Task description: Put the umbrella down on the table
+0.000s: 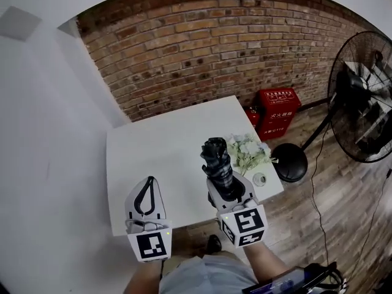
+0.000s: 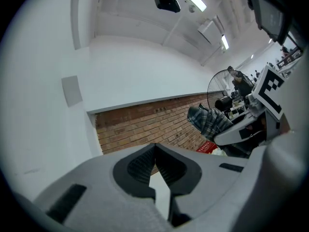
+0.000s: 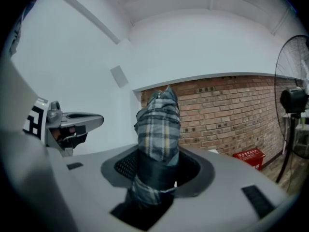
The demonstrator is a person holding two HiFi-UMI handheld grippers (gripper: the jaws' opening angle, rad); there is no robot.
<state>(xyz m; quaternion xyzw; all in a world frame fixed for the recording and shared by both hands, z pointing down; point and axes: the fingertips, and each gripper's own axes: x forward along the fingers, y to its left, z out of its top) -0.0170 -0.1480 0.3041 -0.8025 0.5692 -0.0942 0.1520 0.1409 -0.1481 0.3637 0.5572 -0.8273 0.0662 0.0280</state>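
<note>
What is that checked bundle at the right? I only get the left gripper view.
Observer: A folded umbrella. The right gripper view shows the right gripper with its jaws clamped on the umbrella's dark band.
Visitor: Is there anywhere to set it down?
Observer: Yes. The head view shows a white table below it.
Visitor: Is anything on that table?
Observer: A bunch of pale flowers lies near its right edge, just beyond the umbrella.

Brick wall [image 1: 208, 48]: being shown across the back.
Red box [image 1: 278, 112]: being kept against that wall.
Fan [image 1: 361, 103]: being stood on the wooden floor [image 1: 343, 207].
Flowers [image 1: 248, 152]: being shown as a pale bunch.
</note>
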